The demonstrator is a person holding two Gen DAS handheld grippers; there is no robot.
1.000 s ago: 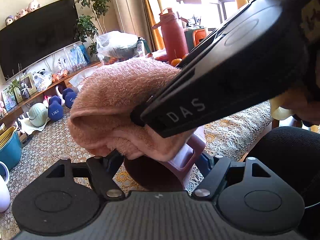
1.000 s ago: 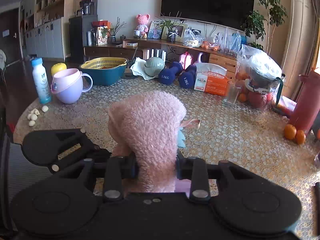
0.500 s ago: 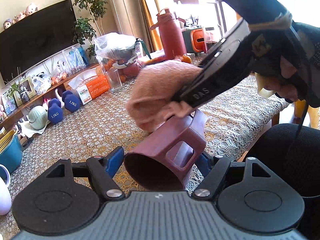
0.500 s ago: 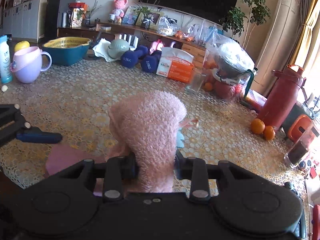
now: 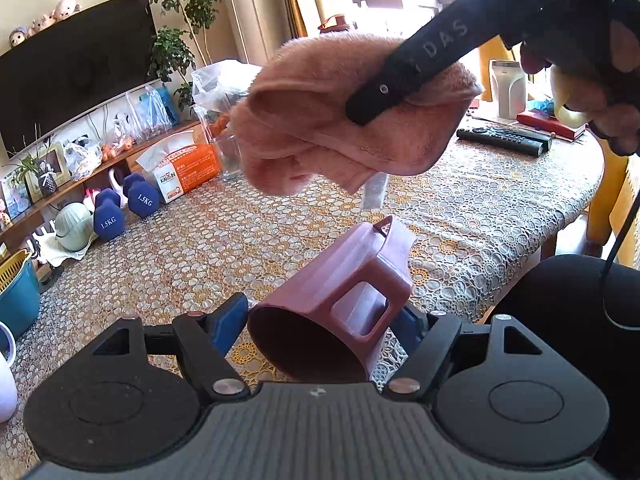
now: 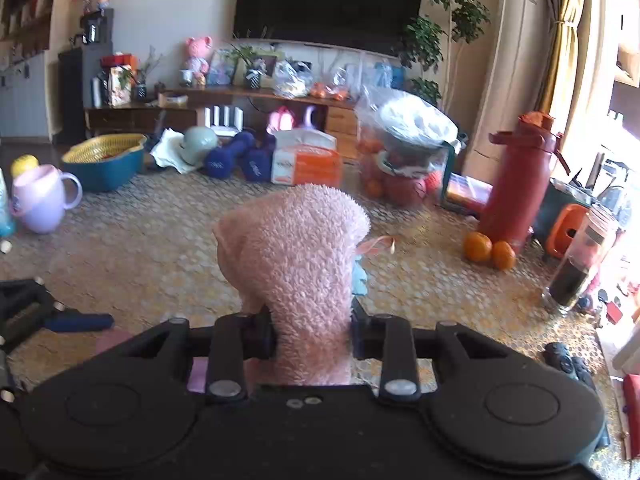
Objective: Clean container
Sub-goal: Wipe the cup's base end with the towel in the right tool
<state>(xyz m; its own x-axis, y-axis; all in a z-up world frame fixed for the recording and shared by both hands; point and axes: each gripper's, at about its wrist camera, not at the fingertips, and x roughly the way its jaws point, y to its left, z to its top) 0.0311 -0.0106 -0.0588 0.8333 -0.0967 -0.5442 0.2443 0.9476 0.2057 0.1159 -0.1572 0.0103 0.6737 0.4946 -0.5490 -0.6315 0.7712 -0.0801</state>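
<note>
Gripping the maroon cup [image 5: 332, 312] on its side, the left gripper [image 5: 320, 320] has its jaws clamped on it low over the worktop [image 5: 480, 216], open mouth facing away. Above it and clear of it, the right gripper [image 6: 312, 332] keeps its jaws pinched on the pink towel [image 5: 344, 120].

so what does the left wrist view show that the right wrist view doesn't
Only the left wrist view shows the maroon cup gripped in the left claw, the person's hand on the right claw's grip, and the remote on the table.

Only the right wrist view shows the red flask, two oranges, the lilac mug and a dark glass jar.

Both show the pink towel clamped in the right claw, plus the dumbbells and tissue box.
</note>
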